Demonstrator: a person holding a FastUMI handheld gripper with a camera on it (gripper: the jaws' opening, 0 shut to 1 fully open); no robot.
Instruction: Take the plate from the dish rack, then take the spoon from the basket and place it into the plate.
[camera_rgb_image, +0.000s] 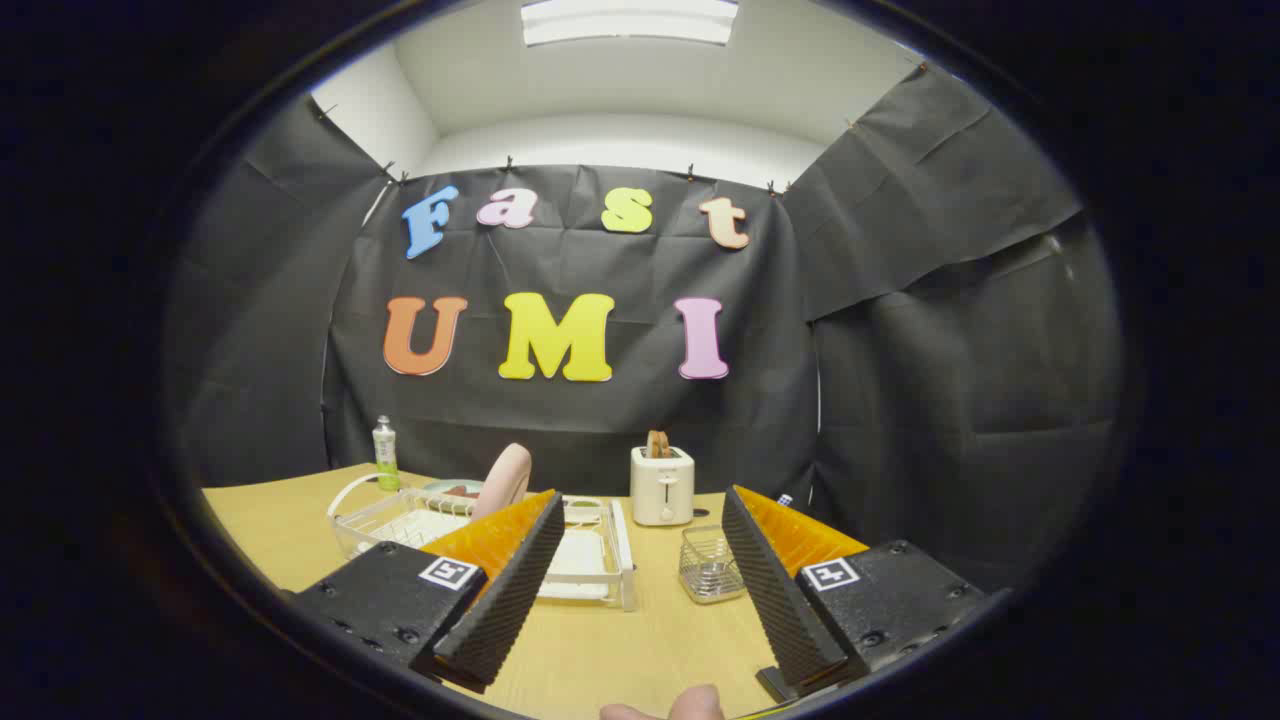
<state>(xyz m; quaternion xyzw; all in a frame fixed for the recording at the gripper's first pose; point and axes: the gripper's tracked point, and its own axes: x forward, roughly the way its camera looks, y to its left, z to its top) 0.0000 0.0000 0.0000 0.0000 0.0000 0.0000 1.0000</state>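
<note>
The gripper (640, 580) holds its jaws wide apart above bare counter (640, 630). Ahead, the dish rack (590, 555) (with upright plate (503, 480)) and the wire basket (710, 565) leave a narrow gap; the toaster (662, 485) stands behind.

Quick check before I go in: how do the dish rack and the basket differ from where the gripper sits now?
The dish rack is white, wide and low, and holds a pink plate on edge; the basket is a small, bare-metal wire box. The rack lies partly behind one finger of the open gripper; the basket stands just ahead of the other. Both rest on the wooden table.
</note>
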